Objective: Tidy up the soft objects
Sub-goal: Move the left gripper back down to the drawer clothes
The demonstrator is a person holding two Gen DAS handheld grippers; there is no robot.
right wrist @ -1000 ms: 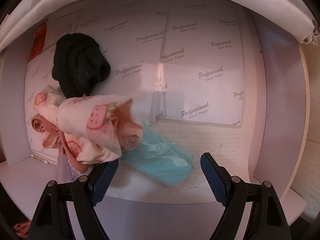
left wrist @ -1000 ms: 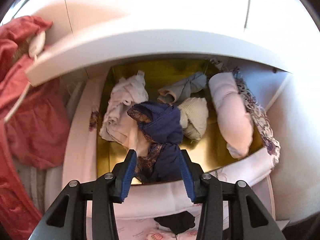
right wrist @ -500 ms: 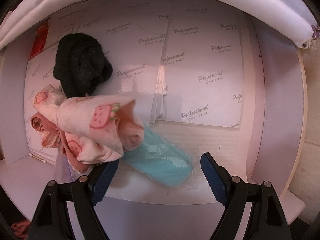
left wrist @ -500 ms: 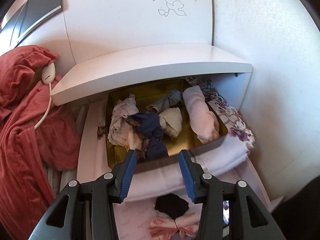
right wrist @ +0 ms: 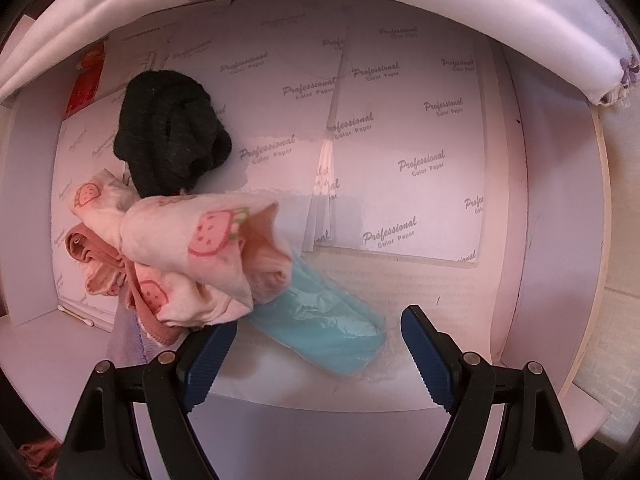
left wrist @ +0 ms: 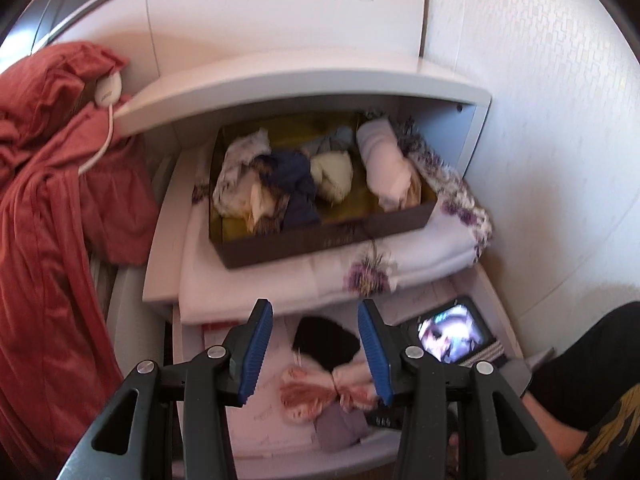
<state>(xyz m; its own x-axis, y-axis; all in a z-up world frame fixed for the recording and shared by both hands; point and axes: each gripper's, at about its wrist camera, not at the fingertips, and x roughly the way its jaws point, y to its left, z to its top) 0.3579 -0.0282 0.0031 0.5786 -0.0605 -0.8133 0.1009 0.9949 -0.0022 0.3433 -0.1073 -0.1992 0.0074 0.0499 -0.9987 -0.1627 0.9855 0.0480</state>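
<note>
A dark box with a gold lining [left wrist: 320, 246] holds several rolled garments: a navy one [left wrist: 294, 184], a cream one [left wrist: 334, 174], a pale pink roll [left wrist: 384, 164] and a whitish one [left wrist: 236, 168]. My left gripper [left wrist: 314, 310] is open and empty, back from the box and above the drawer. In the drawer [right wrist: 556, 208] lie a black garment [right wrist: 168, 136], a pink strawberry-print garment [right wrist: 192, 248] and a light blue plastic-wrapped roll [right wrist: 324, 320]. My right gripper [right wrist: 318, 322] points down over the blue roll, open, with its left finger beside the strawberry garment.
The box sits on a folded white cloth with purple flowers [left wrist: 400, 264] inside a white nightstand [left wrist: 280, 84]. Red bedding [left wrist: 52, 200] and a white corded controller [left wrist: 106, 90] lie at the left. Printed paper sheets [right wrist: 400, 140] line the drawer. A person's dark sleeve [left wrist: 592, 360] is at the right.
My left gripper has drawn back and up from the box, and the navy garment stays inside it. The drawer below has come into its view. The right gripper has hardly moved.
</note>
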